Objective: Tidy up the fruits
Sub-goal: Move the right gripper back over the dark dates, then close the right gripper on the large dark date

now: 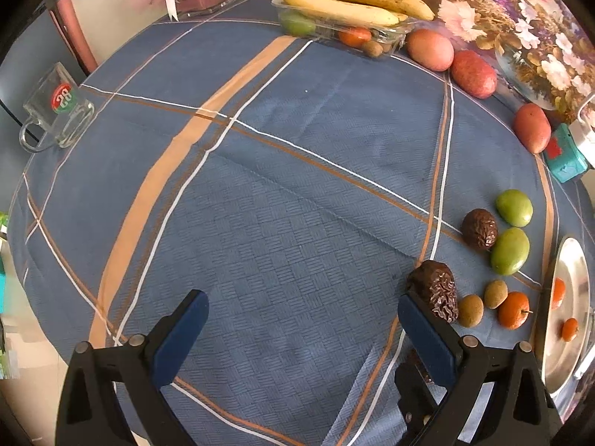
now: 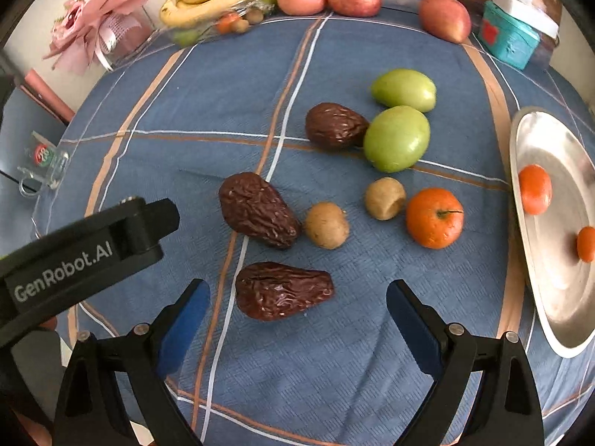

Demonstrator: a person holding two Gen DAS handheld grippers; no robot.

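Nearest dried date (image 2: 284,290) lies between the open right gripper's (image 2: 297,310) fingers; left gripper (image 1: 303,319) is open beside another date (image 1: 435,290).

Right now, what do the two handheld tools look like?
Both alike: the left tool and right tool have matte black plastic arms with silver pivot pins and dark blue finger pads. The left tool's black body carries white "GenRobot.AI" lettering. No cables visible.

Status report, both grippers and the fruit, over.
Left hand-held gripper open, empty. Right hand-held gripper open, nearest date between fingers. Metal plate holds two oranges. Nothing blocking.
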